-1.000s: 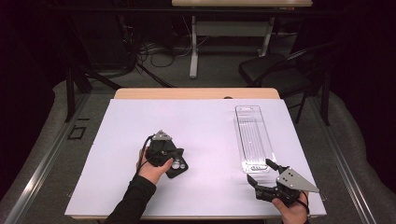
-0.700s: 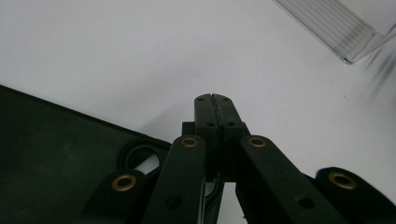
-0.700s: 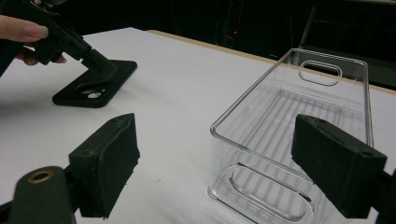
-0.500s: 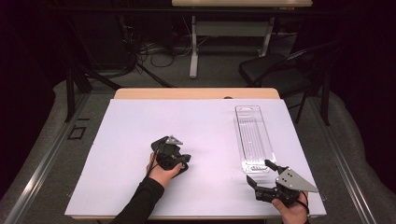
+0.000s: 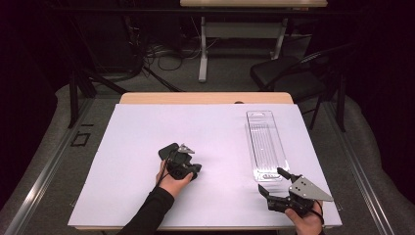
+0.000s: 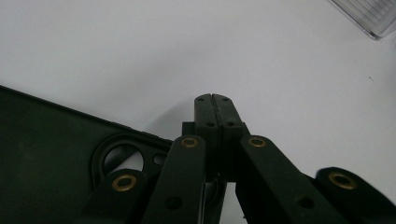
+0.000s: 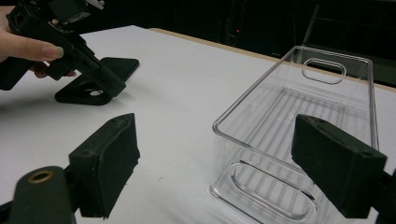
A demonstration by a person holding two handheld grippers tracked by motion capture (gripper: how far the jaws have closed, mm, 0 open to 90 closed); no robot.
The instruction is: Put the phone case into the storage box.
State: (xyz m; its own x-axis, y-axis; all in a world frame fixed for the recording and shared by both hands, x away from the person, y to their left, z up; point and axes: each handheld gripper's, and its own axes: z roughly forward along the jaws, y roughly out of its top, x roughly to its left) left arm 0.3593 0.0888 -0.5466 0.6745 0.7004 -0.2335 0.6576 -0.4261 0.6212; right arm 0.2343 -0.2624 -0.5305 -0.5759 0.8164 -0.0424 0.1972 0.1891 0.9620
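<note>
Beside left gripper [image 6: 215,100], jaws clenched empty, a black phone case [image 6: 56,154]; right gripper [image 7: 215,172] gapes before clear bin [image 7: 299,126].

1. The person's left gripper [image 5: 187,169] has swung to point rightward across the white table, jaws pressed together.
2. The flat black plastic piece [image 5: 169,151], earlier under that gripper, now lies uncovered just behind it.

The white surface [image 5: 147,147] is brightly lit from above against dark surroundings; soft shadows are cast, and near tool parts are blurred.
</note>
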